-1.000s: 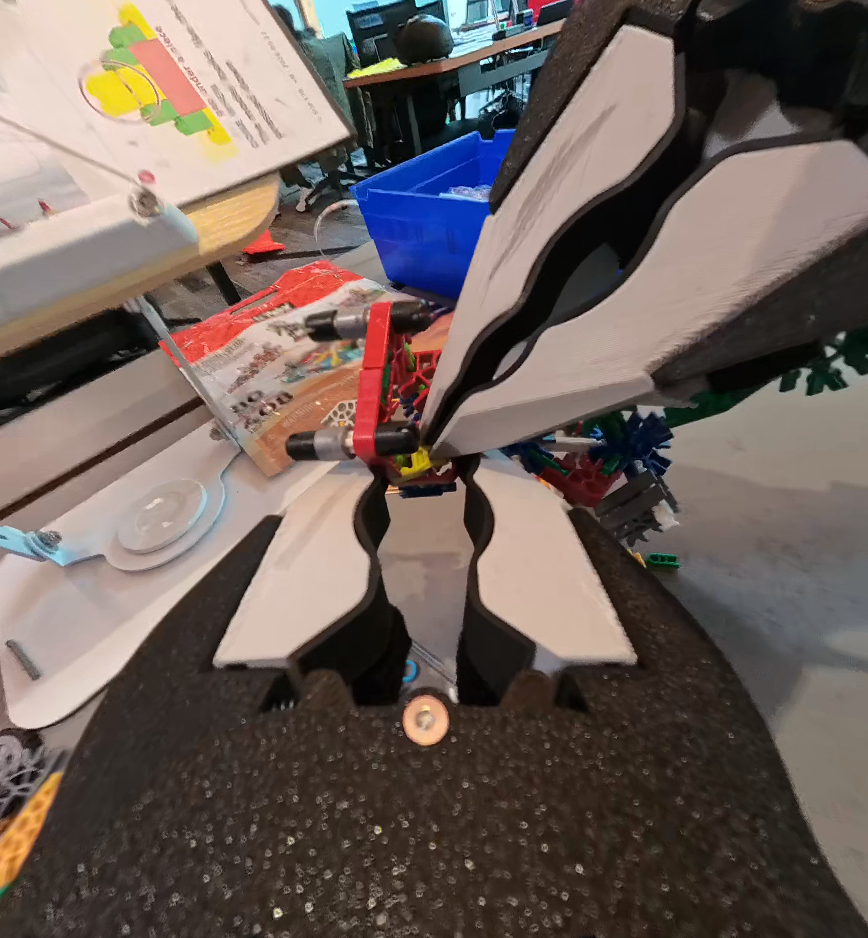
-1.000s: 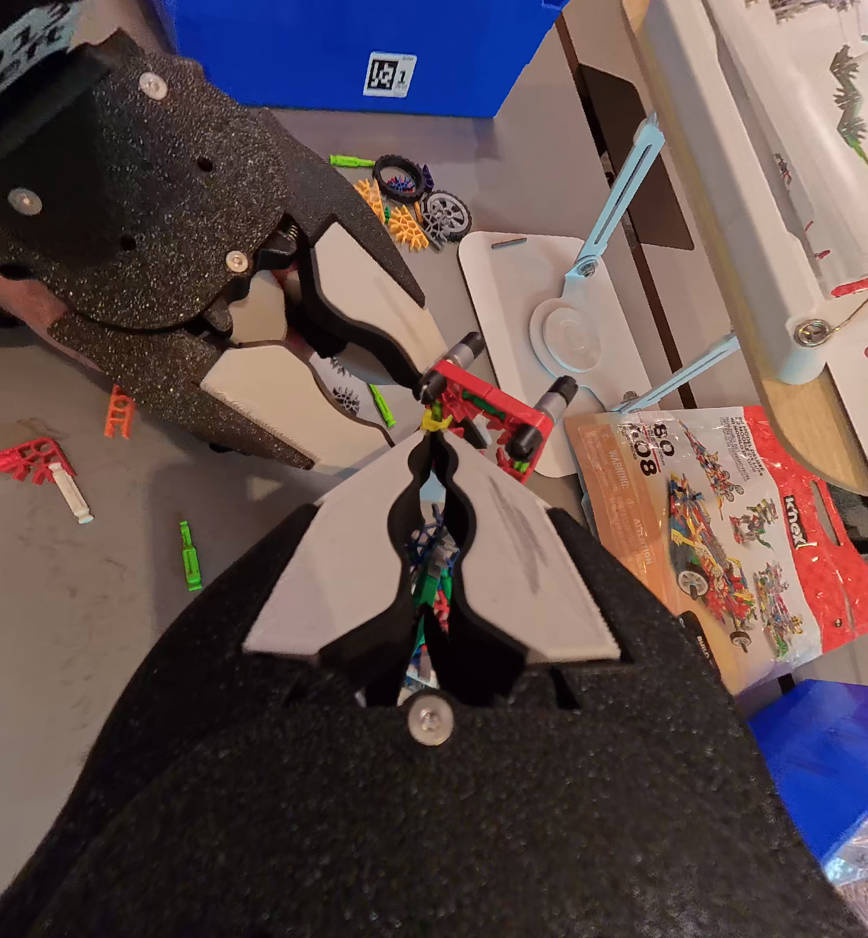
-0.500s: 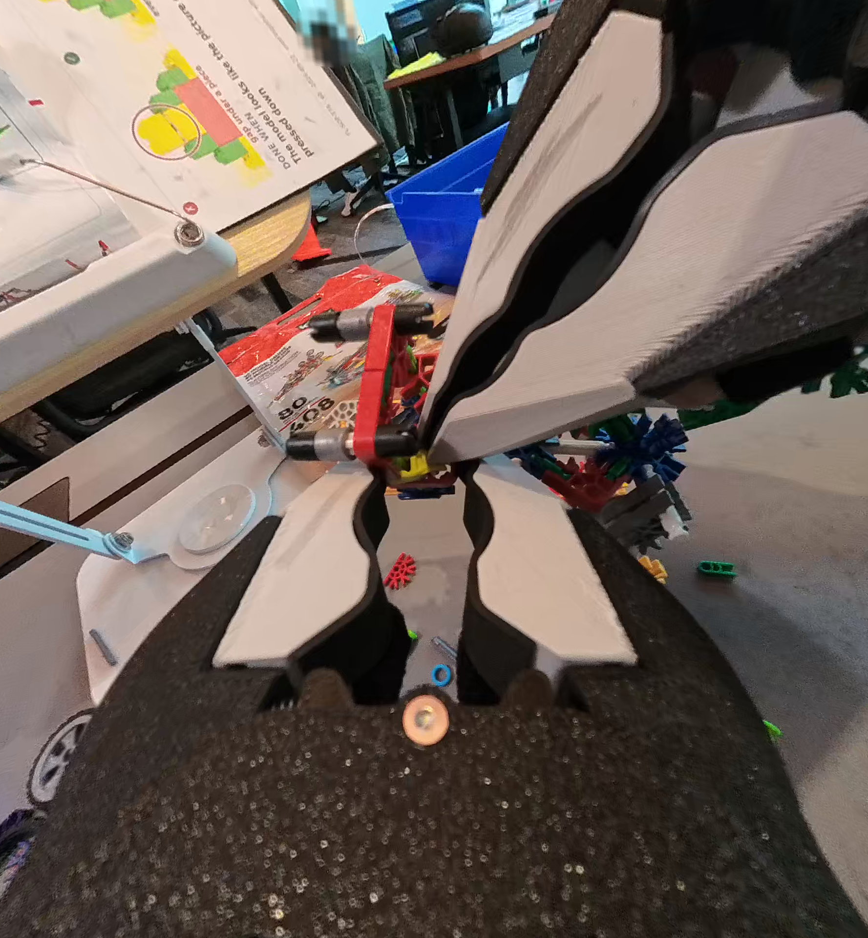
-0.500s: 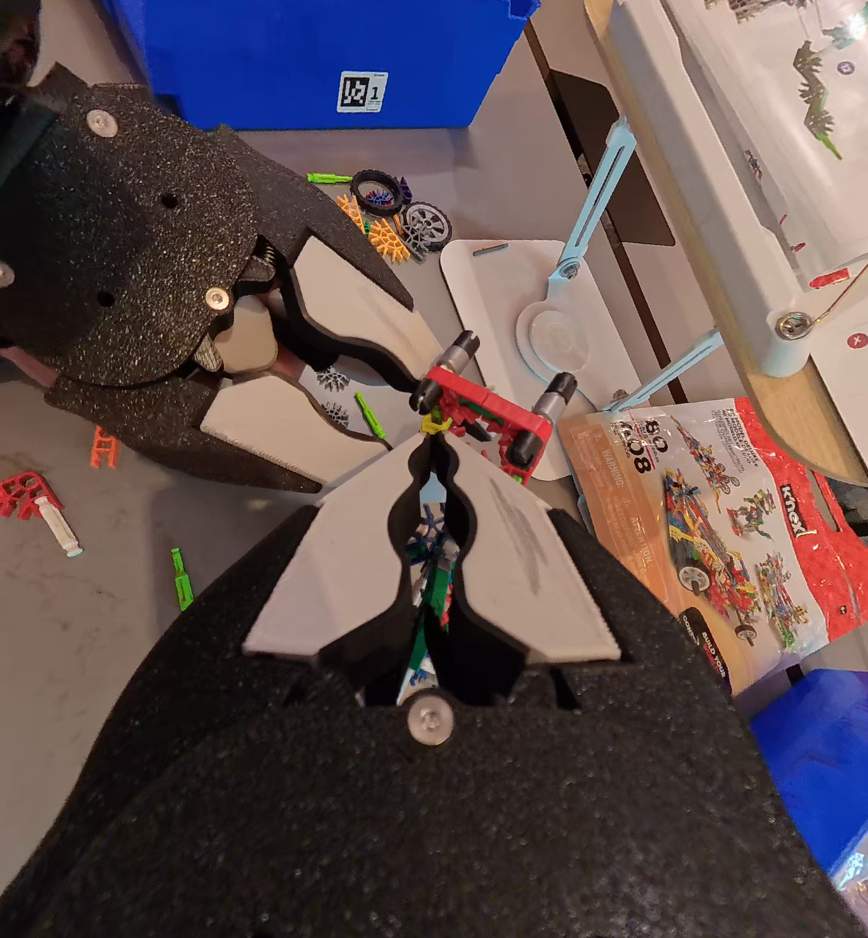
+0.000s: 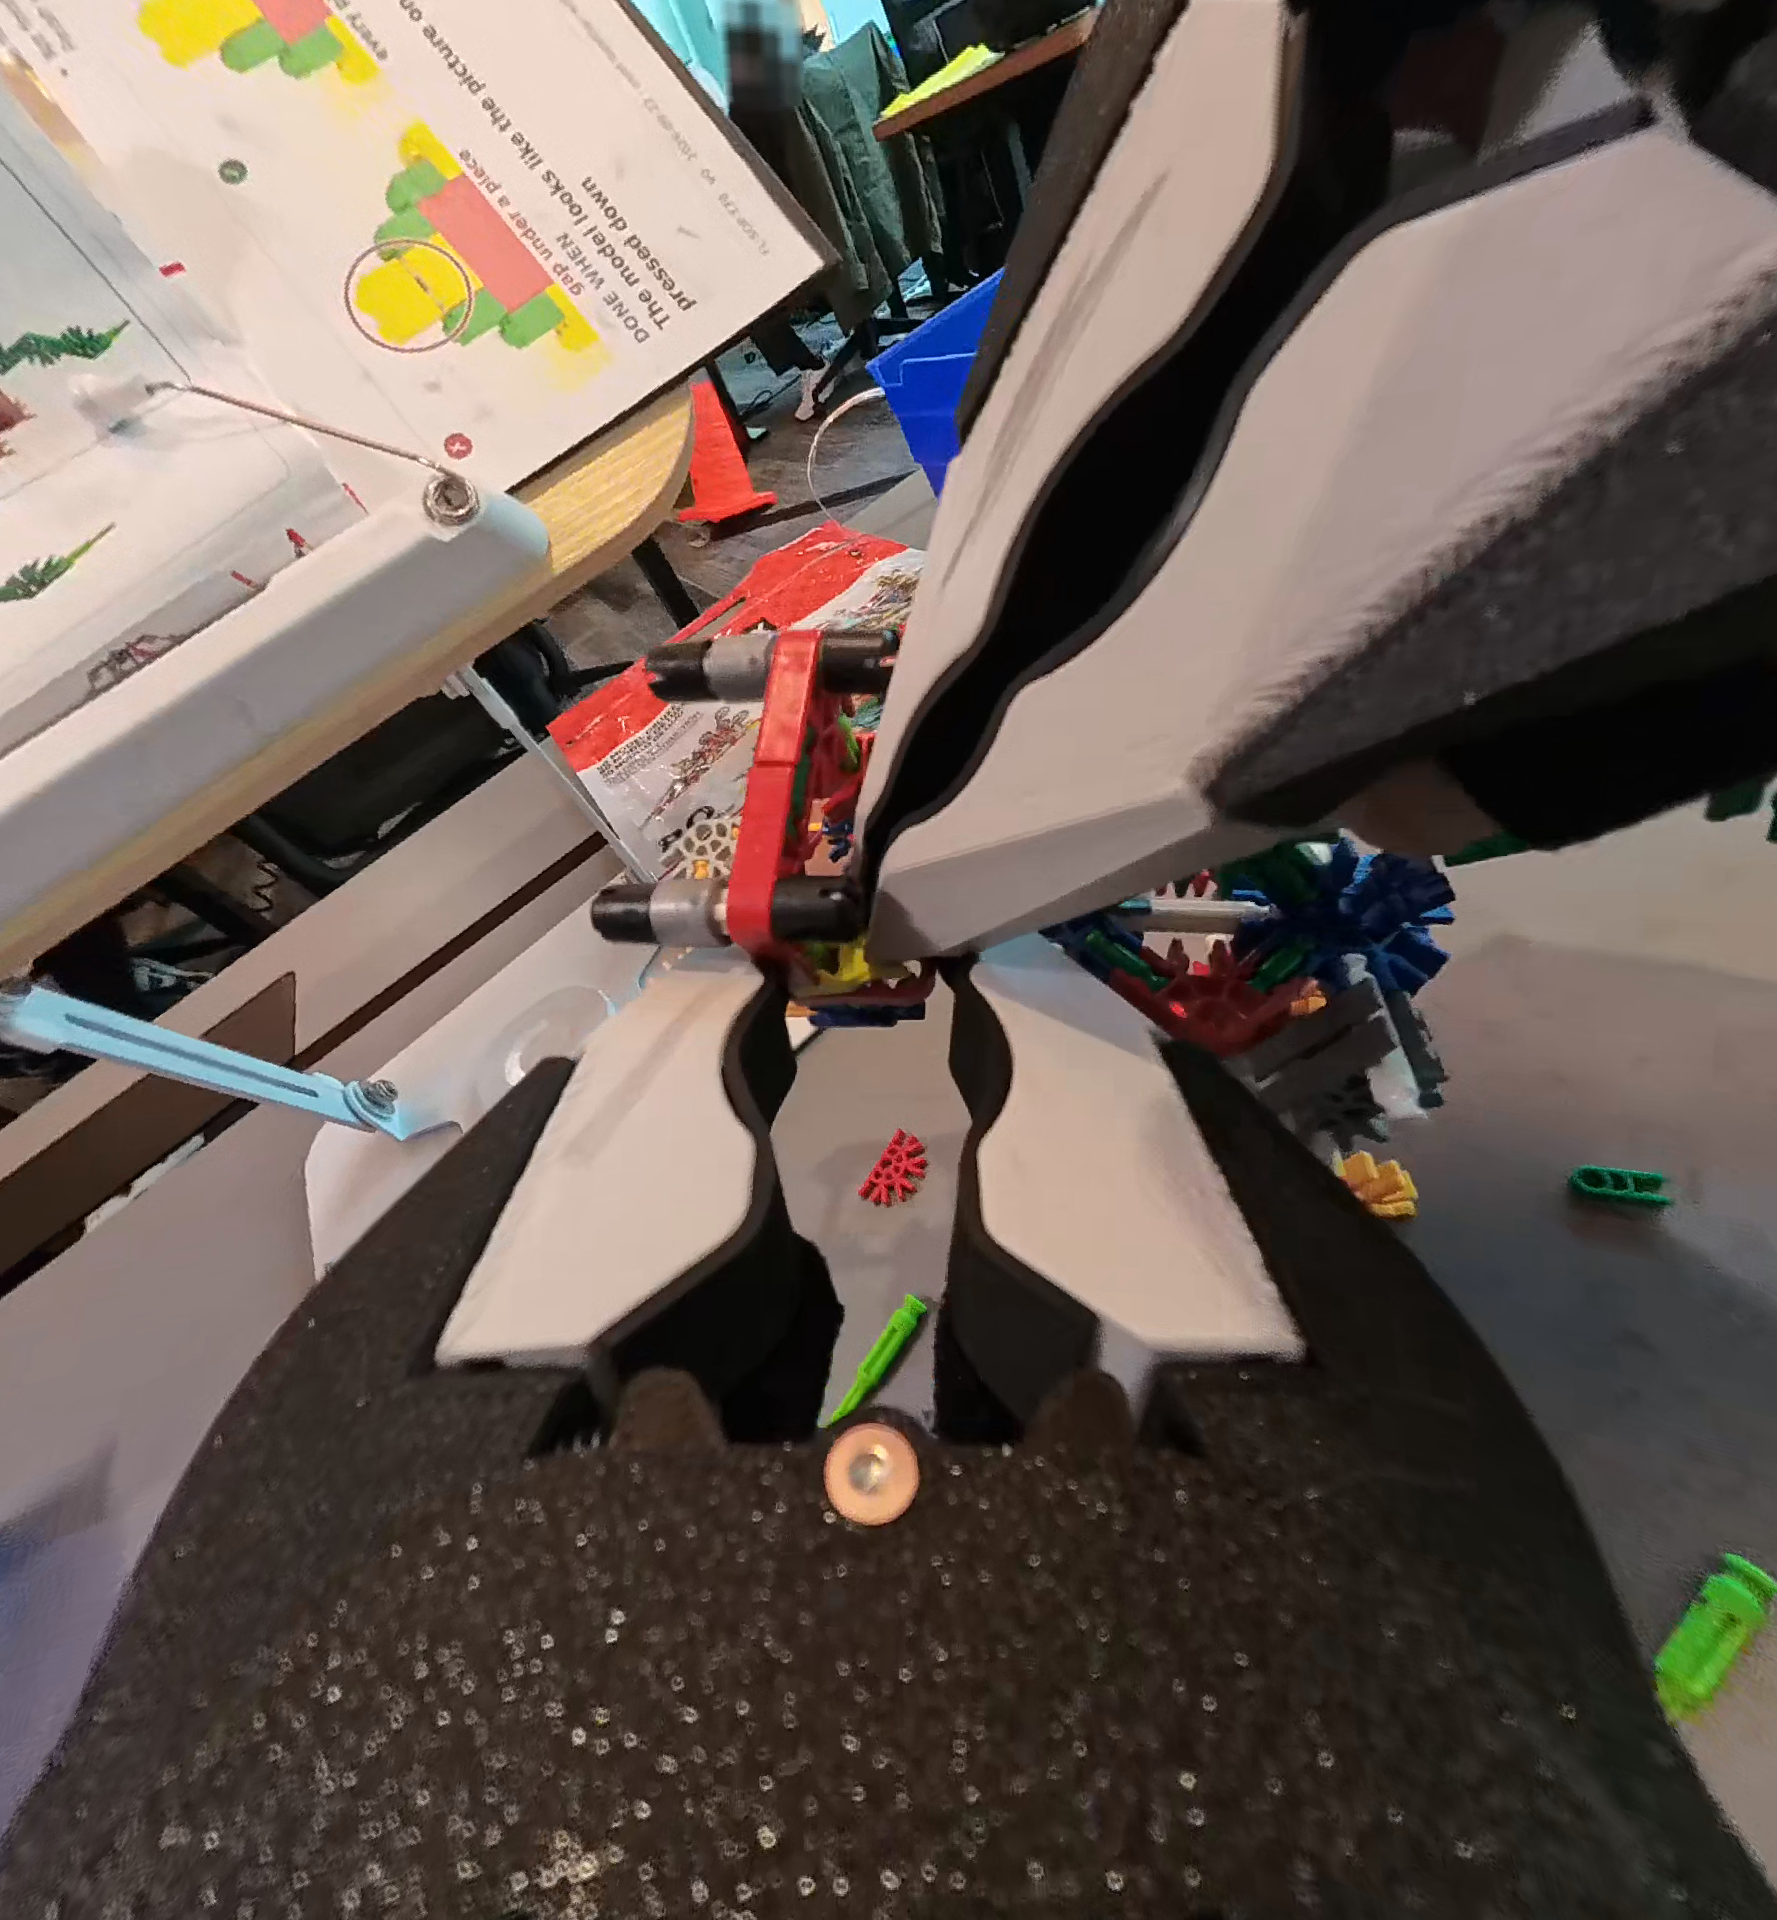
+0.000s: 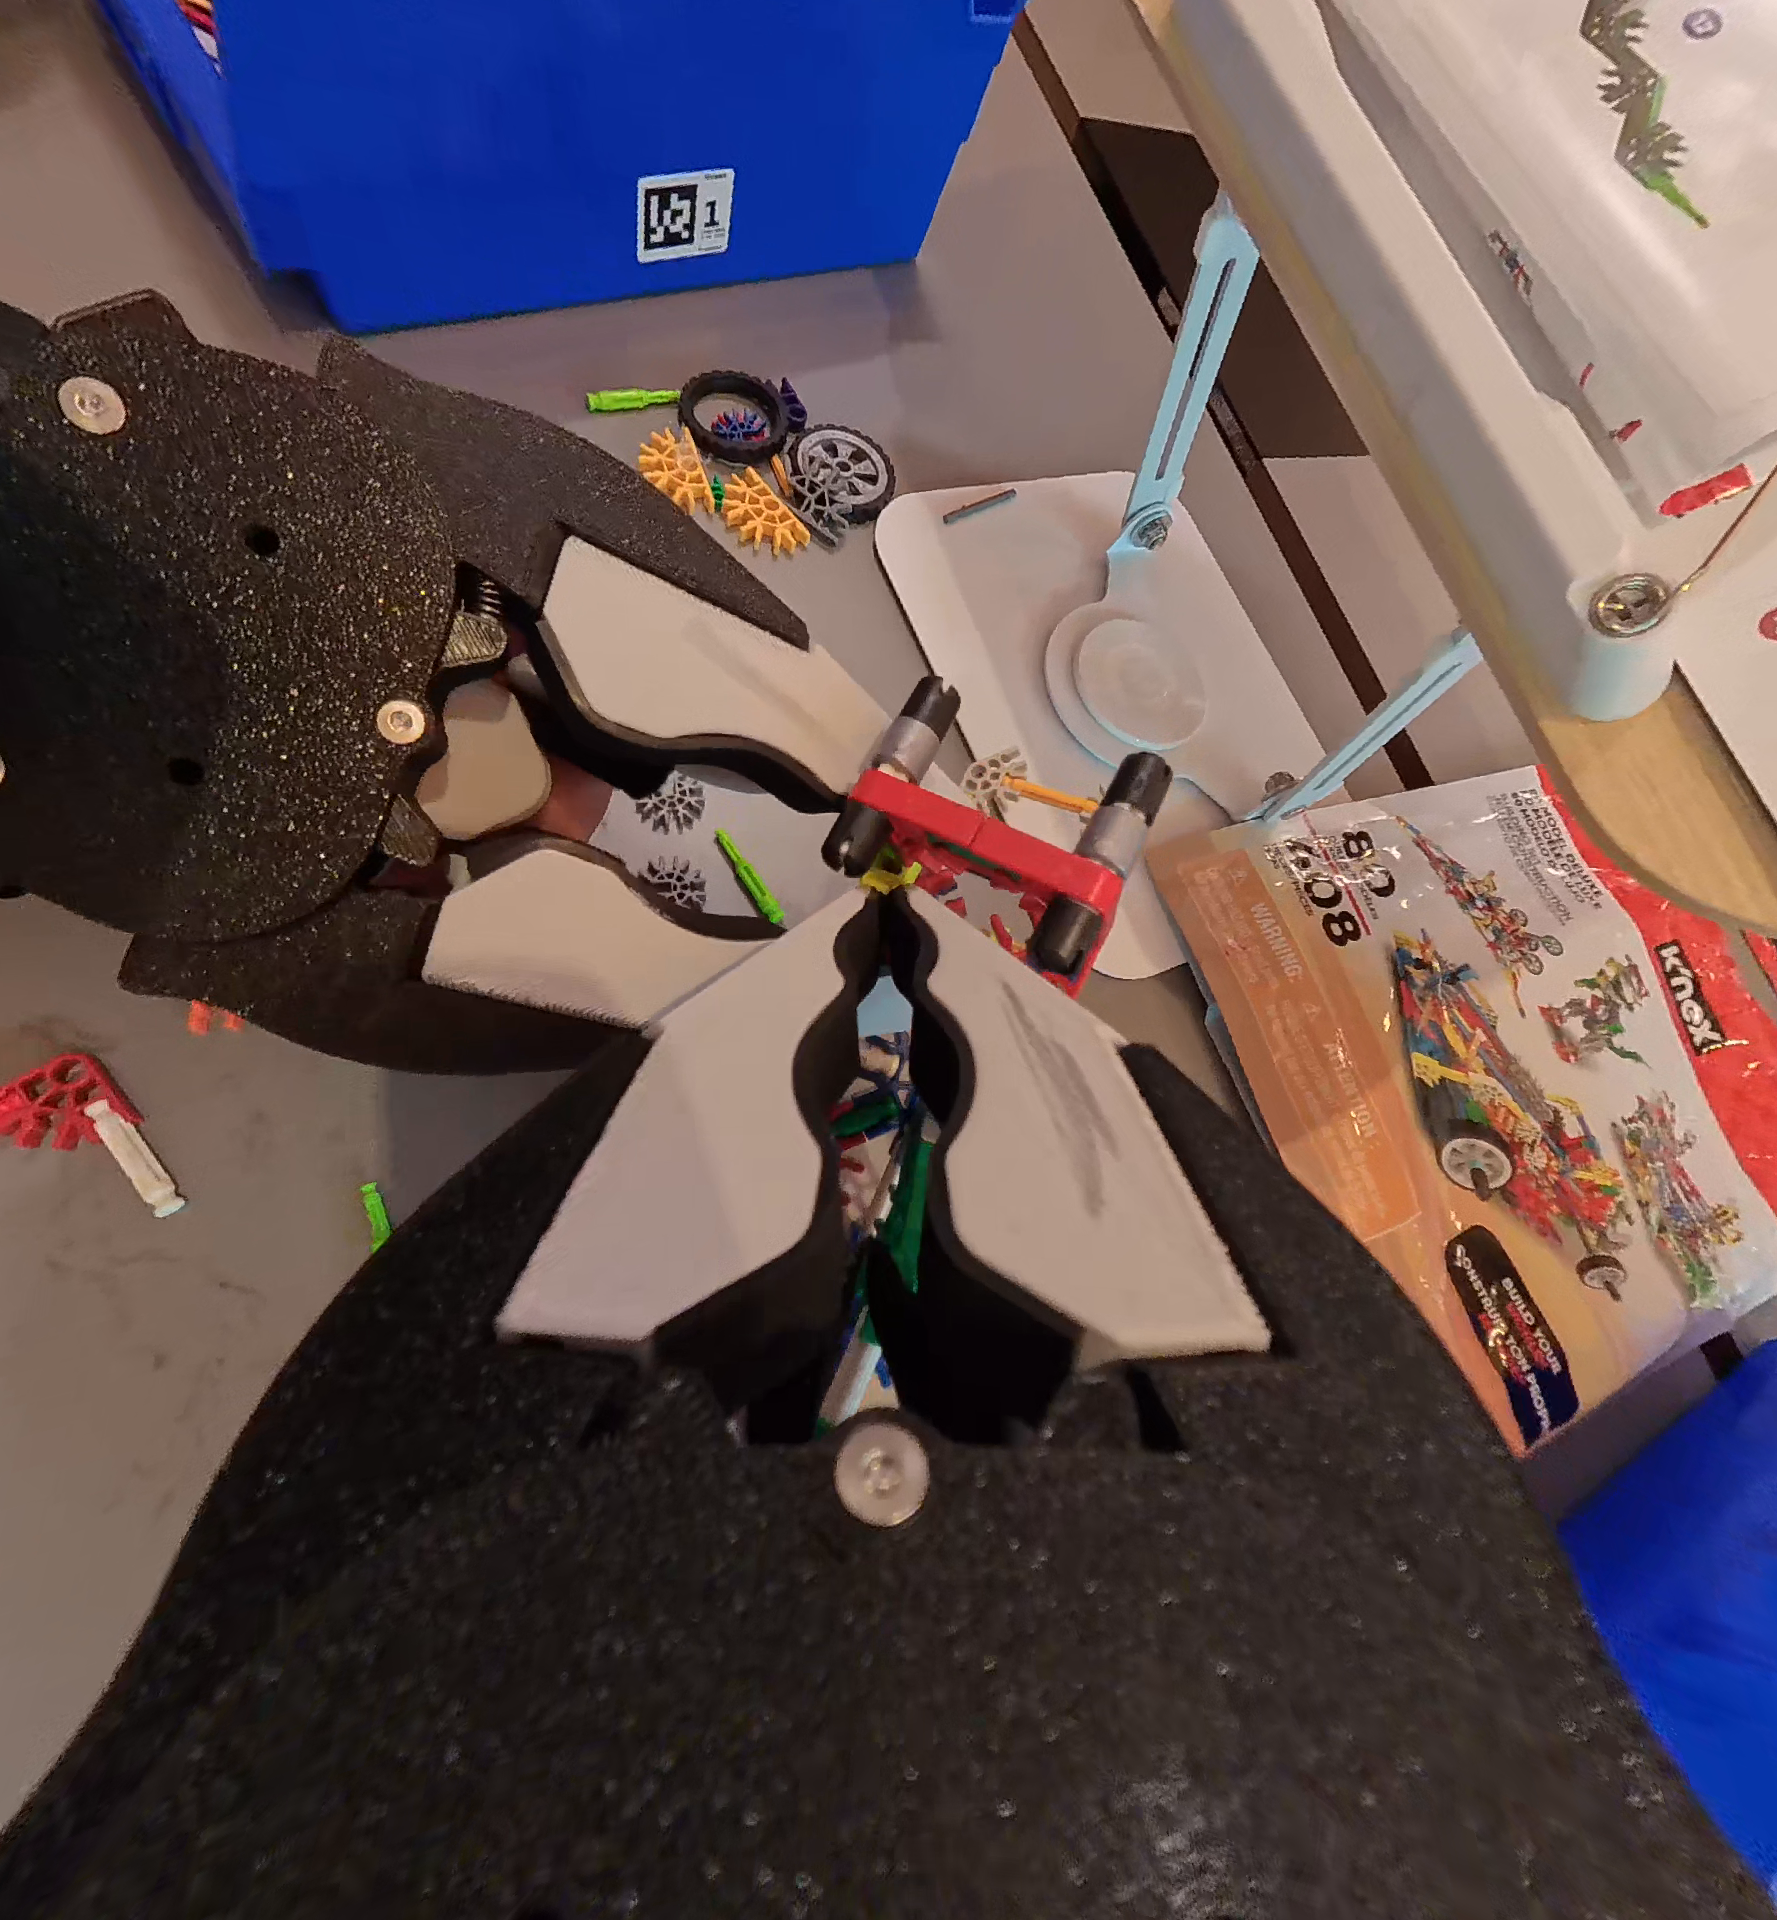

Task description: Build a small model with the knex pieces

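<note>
Red-framed toy model [image 6: 977,842], a build of rods and connectors with two black-and-grey axles, sits off the grey surface [image 6: 84,1403], held between both claws. Right claw [image 6: 879,914] has its tips pinched together on the model's yellow-green connector end; more of the model hangs behind its fingers. Left claw [image 5: 858,982] has its tips spread a bit, gripping the same lower end of the model from the other side, just beside the right claw's tips. In the left wrist view, a red snowflake connector [image 5: 894,1166] and a lime green rod [image 5: 879,1351] lie on the surface below the gap. Loose parts near: red bracket with white rod [image 6: 53,1117], orange connectors and small wheels [image 6: 770,468]. Toy packaging bag [image 6: 1486,1060] lies right of the model. Farther back are a white stand base [image 6: 977,582], a blue bin [image 6: 510,135] and a tilted instruction board [image 5: 240,312].
</note>
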